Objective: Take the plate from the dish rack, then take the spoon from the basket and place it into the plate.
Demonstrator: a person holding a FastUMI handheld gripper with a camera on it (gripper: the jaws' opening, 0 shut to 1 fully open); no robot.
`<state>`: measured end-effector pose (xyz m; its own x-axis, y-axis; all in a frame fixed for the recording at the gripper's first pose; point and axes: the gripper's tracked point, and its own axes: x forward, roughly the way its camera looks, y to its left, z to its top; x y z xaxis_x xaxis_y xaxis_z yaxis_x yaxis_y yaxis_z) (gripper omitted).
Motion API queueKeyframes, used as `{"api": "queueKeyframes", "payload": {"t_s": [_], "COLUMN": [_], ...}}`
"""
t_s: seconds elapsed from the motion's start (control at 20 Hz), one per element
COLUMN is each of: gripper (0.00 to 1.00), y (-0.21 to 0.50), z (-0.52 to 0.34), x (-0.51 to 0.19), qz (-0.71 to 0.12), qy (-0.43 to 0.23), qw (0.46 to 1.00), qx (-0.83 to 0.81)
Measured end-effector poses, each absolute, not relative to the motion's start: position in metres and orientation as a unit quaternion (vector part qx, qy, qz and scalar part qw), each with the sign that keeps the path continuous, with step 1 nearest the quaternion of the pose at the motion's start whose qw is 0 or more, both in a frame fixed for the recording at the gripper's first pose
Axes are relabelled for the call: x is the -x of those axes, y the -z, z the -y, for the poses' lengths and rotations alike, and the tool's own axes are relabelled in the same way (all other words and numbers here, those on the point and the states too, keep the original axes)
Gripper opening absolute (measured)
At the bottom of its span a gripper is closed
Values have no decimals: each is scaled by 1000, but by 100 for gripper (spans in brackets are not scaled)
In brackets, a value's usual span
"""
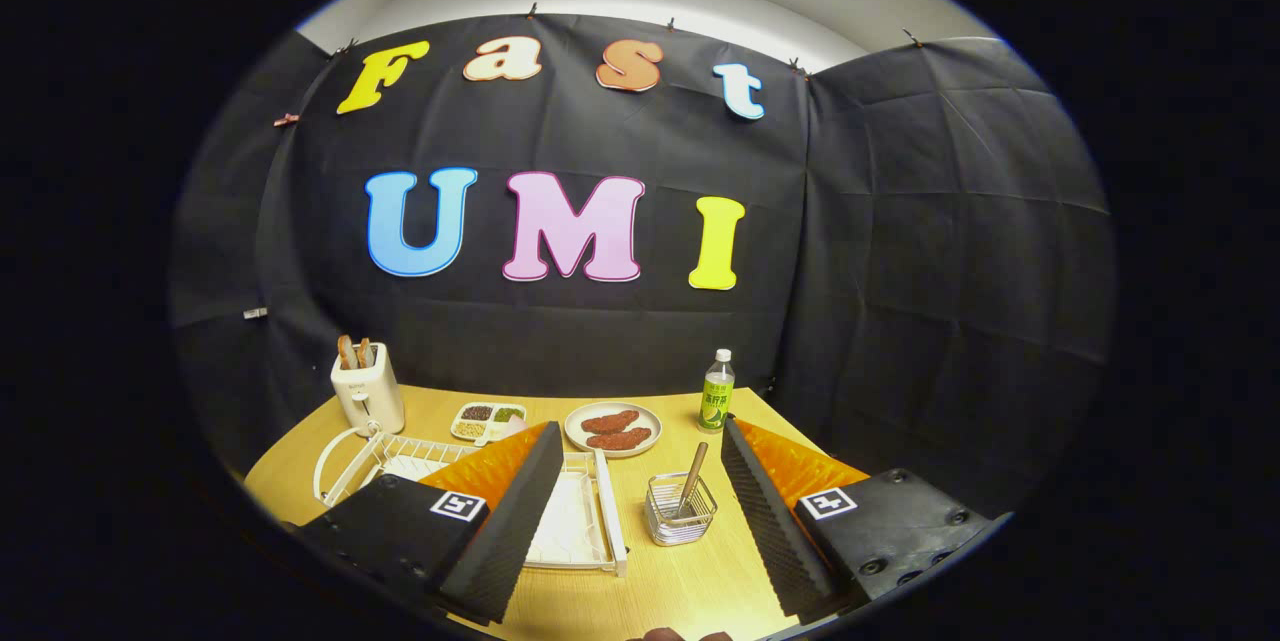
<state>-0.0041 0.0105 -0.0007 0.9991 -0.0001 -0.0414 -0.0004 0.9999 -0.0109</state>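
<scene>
Jaws (640, 521) are held wide apart above the surface (690, 591), and nothing is gripped between them. The rack (590, 511) is seen just ahead, partly hidden behind the left finger (505, 521), with its long side running away from the jaws. Whether the plate stands in the rack cannot be told with certainty; a pale flat shape is seen inside it. The basket (680, 511) is placed between the fingers, a little nearer to the right one, and the spoon (692, 476) stands in it with its handle tilted up and to the right. It is judged that the first move must go down and to the left, toward the rack. A dish (613, 429) with food lies beyond.
</scene>
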Motion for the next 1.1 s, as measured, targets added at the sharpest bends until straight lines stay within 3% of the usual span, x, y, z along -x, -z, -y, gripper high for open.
{"api": "queueKeyframes", "payload": {"t_s": [0.15, 0.5, 1.1], "gripper": [98, 98, 98], "y": [-8, 24, 100], "z": [-24, -63, -132], "x": [-9, -59, -131], "qz": [-28, -172, -293], "qy": [-19, -43, -95], "qw": [999, 984, 950], "qx": [16, -13, 46]}}
